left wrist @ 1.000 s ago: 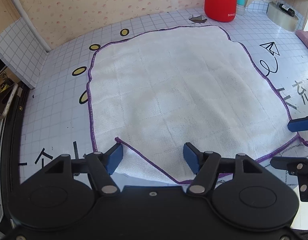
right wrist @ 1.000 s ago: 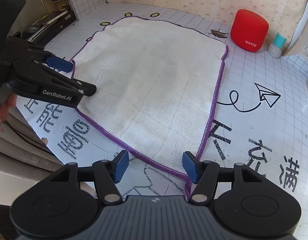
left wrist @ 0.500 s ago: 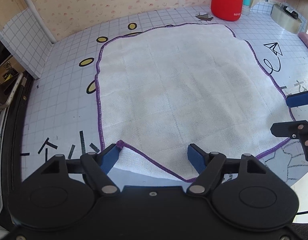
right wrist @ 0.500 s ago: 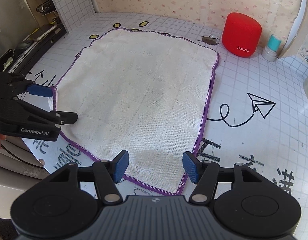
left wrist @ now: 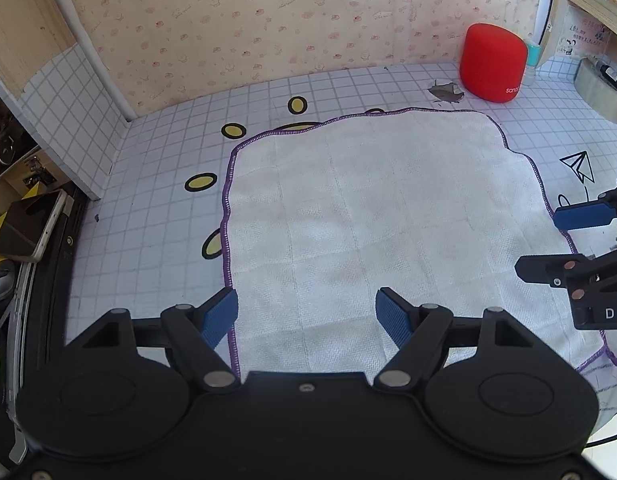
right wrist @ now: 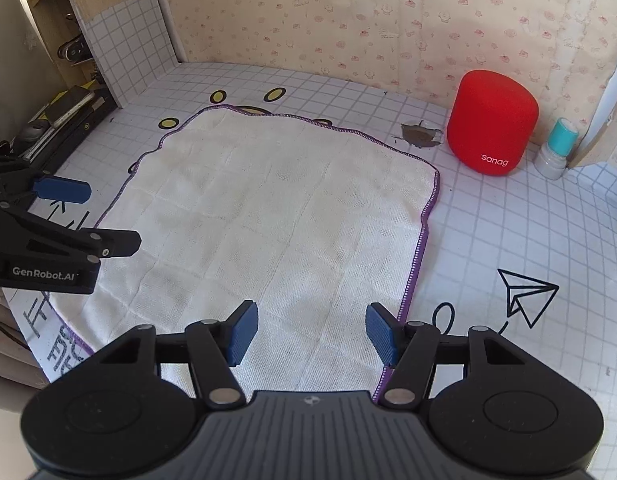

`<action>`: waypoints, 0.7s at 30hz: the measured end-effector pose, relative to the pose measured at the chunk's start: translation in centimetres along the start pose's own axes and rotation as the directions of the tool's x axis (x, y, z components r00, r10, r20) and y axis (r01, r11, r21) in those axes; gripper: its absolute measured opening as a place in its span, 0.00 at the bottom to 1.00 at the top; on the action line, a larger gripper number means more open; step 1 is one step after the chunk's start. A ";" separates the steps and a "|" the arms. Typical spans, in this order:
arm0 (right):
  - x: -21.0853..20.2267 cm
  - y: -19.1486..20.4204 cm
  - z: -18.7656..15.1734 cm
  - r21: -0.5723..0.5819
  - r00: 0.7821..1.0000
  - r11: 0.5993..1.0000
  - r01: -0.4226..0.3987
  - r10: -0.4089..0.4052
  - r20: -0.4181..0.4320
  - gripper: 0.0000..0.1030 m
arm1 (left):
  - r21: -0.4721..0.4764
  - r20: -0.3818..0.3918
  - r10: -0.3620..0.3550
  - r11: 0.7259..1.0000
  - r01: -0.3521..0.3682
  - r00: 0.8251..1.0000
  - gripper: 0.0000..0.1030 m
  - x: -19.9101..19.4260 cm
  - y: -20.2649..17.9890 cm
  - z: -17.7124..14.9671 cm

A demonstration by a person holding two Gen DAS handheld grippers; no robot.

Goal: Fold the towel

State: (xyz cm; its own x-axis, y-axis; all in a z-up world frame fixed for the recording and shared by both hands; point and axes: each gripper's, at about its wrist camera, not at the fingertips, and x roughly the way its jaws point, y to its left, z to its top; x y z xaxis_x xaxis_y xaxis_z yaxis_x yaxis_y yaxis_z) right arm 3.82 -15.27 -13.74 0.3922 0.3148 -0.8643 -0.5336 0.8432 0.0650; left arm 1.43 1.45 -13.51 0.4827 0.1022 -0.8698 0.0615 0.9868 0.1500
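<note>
A white towel [left wrist: 368, 220] with purple stitched edging lies spread flat on the gridded table cover. My left gripper [left wrist: 308, 308] hovers open over the towel's near left part, its left pad above the left hem, with nothing between the pads. My right gripper [right wrist: 313, 320] is open too, over the near right part of the towel [right wrist: 276, 220], and its right pad is close to the right hem. The gripper bodies hide the towel's near edge. Each gripper also shows in the other's view: the left gripper [right wrist: 68, 216] at the left, the right gripper [left wrist: 564, 240] at the right.
A red cylindrical speaker [right wrist: 491, 122] stands behind the towel's far right corner, with a small teal-capped bottle [right wrist: 558, 148] beside it. A tear [right wrist: 422, 136] marks the table cover near the speaker. A tape roll [left wrist: 600, 84] sits far right. A phone [left wrist: 28, 224] lies on the left ledge.
Both grippers moved forward over the towel toward the wall. The near hem and the turned-over near left corner slid out of sight under them. The left jaws widened a little.
</note>
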 end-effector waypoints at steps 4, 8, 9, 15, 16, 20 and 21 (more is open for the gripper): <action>0.4 -0.4 0.6 -0.007 1.000 1.000 -0.016 0.016 0.004 0.57 | 0.007 -0.002 0.011 1.000 -0.011 1.000 0.75 0.5 -0.9 0.6; 0.6 -0.9 1.3 -0.027 0.999 0.999 -0.031 0.031 0.010 0.57 | 0.004 -0.003 0.024 1.000 -0.023 1.000 0.75 0.9 -1.4 1.0; 0.8 -1.0 1.5 -0.033 0.999 0.999 -0.037 0.038 0.013 0.57 | 0.000 -0.003 0.026 1.000 -0.026 1.000 0.74 1.1 -1.5 1.2; 1.9 -1.4 2.7 -0.101 0.997 0.992 -0.070 0.074 0.036 0.57 | -0.017 0.002 0.034 0.999 -0.034 0.999 0.72 1.6 -1.6 2.0; 2.2 -1.4 3.0 -0.119 0.996 0.990 -0.069 0.074 0.040 0.57 | -0.015 0.004 0.031 0.999 -0.031 1.000 0.72 1.7 -1.6 2.1; 3.1 -1.4 4.5 -0.151 0.996 0.987 -0.061 0.070 0.051 0.57 | 0.019 0.014 0.012 1.000 -0.012 1.000 0.72 2.3 -1.3 2.9; 3.4 -1.6 5.0 -0.141 0.997 0.988 -0.054 0.062 0.054 0.57 | 0.028 0.014 0.006 1.000 -0.007 1.000 0.72 2.5 -1.2 3.1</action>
State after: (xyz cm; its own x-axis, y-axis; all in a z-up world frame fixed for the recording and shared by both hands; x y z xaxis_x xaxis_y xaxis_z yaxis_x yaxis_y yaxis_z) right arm 9.77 -13.36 -14.31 0.3979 0.3898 -0.8305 -0.6547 0.7548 0.0406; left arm 5.31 0.14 -14.43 0.4956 0.1064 -0.8620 0.0828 0.9822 0.1688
